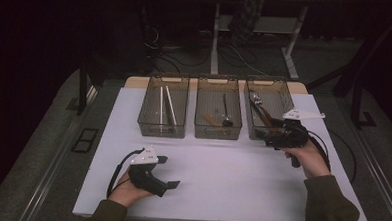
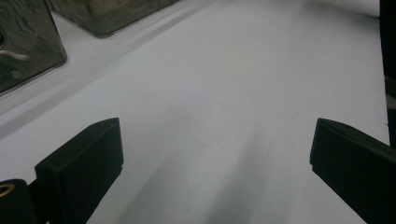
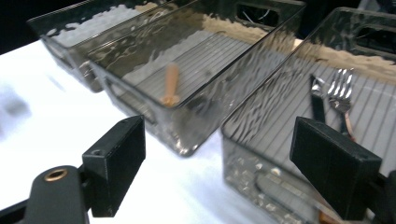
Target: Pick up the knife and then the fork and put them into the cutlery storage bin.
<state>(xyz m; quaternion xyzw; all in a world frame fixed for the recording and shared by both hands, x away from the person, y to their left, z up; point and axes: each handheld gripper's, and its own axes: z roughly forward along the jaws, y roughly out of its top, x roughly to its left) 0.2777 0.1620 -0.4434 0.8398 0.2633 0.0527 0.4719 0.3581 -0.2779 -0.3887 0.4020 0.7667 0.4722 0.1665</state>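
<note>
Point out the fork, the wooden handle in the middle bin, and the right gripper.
fork (image 3: 342, 88), right gripper view, on its tines.
wooden handle (image 3: 171, 84), right gripper view, on its shaft.
right gripper (image 1: 269, 138), high view, between its open, empty jaws beside the right bin (image 1: 280, 84).

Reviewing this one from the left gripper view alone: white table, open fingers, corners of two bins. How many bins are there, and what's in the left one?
Observer: Three, in a row. The left bin holds two white sticks.
Operator: And the right one?
Observer: The right bin holds a fork with a dark utensil beside it.
Operator: Where is the right gripper?
Observer: The right gripper is at the right bin's near end, fingers open, nothing between them.
</note>
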